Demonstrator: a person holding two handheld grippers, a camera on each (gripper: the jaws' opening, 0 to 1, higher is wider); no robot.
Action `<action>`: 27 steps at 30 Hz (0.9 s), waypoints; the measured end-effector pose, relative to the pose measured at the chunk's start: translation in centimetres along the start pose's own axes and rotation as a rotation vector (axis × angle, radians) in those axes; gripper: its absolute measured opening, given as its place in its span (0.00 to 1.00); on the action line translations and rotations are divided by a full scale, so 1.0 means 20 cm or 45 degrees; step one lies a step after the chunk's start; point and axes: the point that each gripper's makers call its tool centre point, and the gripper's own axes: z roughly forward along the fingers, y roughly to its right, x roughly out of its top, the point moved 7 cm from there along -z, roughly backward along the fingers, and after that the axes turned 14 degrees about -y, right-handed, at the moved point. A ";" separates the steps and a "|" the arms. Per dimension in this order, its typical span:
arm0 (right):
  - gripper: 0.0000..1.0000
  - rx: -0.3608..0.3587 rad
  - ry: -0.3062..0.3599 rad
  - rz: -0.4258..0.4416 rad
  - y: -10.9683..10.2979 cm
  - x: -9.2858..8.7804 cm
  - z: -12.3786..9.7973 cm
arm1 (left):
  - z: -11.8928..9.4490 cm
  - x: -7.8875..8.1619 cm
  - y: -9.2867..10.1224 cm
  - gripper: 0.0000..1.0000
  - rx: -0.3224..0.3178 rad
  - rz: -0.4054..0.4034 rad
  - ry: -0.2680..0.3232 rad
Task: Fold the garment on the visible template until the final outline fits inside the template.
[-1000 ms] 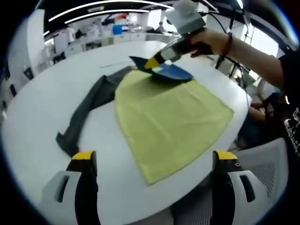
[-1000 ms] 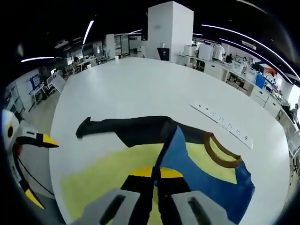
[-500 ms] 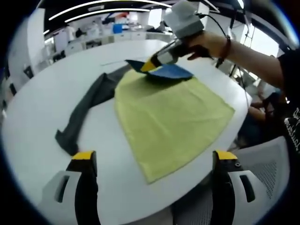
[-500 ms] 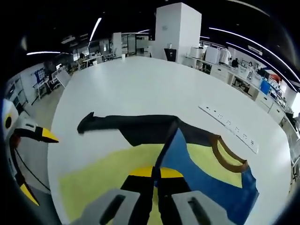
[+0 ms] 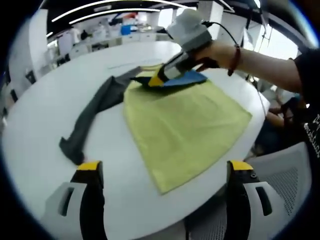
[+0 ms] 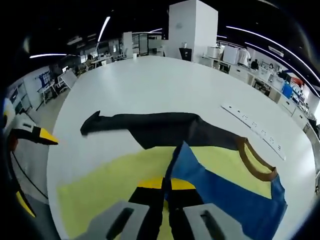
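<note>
A yellow-green template cloth (image 5: 185, 125) (image 6: 100, 185) lies flat on the round white table (image 5: 45, 100). The garment has a blue body (image 5: 185, 79) (image 6: 225, 187), a brown collar (image 6: 256, 162) and a long dark grey sleeve (image 5: 95, 110) (image 6: 150, 127) stretched out past the template's far-left edge. My right gripper (image 5: 156, 80) (image 6: 165, 184) is shut on a raised fold of the blue fabric, low over the template's far corner. At the table's near edge, my left gripper (image 5: 165, 167) (image 6: 36, 170) hangs open, holding nothing.
A white power strip (image 6: 252, 132) lies on the table beyond the garment. A person's arm (image 5: 260, 55) reaches in from the right. A pale chair (image 5: 287, 185) stands by the table's near-right edge. Desks and shelves fill the room behind.
My right gripper has carried the blue fold leftward and lower, closer to the dark sleeve. More of the garment's yellow chest panel shows. The left gripper has stayed put.
</note>
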 end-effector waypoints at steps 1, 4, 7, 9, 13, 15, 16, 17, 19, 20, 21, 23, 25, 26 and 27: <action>0.00 0.000 -0.008 -0.004 0.00 -0.01 0.01 | 0.00 0.00 0.00 0.99 0.001 0.002 -0.003; 0.00 0.003 -0.021 0.000 -0.01 -0.02 0.04 | 0.01 0.00 -0.01 0.99 0.001 -0.006 0.002; 0.00 0.002 -0.019 0.009 -0.01 -0.03 0.06 | 0.01 0.01 -0.01 0.99 -0.005 -0.012 0.011; 0.00 0.004 -0.023 0.005 -0.02 -0.03 0.07 | 0.01 0.01 -0.01 0.99 -0.007 -0.010 0.009; 0.00 0.011 -0.035 0.001 -0.03 -0.05 0.09 | 0.02 0.01 -0.03 0.99 -0.006 -0.012 0.003; 0.00 0.017 -0.045 0.010 -0.04 -0.06 0.10 | 0.02 0.00 -0.03 0.99 -0.006 -0.014 0.000; 0.00 0.017 -0.047 0.010 -0.04 -0.06 0.10 | 0.02 0.01 -0.03 0.99 -0.005 -0.014 0.001; 0.00 0.018 -0.049 0.013 -0.04 -0.07 0.11 | 0.02 0.01 -0.03 0.99 -0.006 -0.014 0.004; 0.00 0.022 -0.054 0.013 -0.04 -0.07 0.12 | 0.02 0.01 -0.04 0.99 -0.007 -0.016 0.002; 0.00 0.023 -0.056 0.011 -0.05 -0.07 0.12 | 0.02 0.00 -0.04 0.99 -0.007 -0.014 -0.004; 0.00 0.024 -0.057 0.007 -0.05 -0.07 0.12 | 0.02 0.00 -0.04 0.99 -0.005 -0.013 -0.008; 0.00 0.038 -0.061 0.008 -0.06 -0.07 0.12 | 0.02 0.00 -0.04 0.99 -0.004 -0.011 -0.009; 0.02 0.048 -0.058 0.009 -0.06 -0.07 0.13 | 0.02 0.00 -0.04 0.99 -0.004 -0.013 -0.009; 0.03 0.051 -0.059 0.011 -0.06 -0.07 0.12 | 0.01 0.01 -0.04 0.99 -0.004 -0.013 -0.010; 0.04 0.060 -0.058 0.019 -0.07 -0.07 0.12 | 0.01 0.01 -0.04 0.99 -0.004 -0.010 -0.012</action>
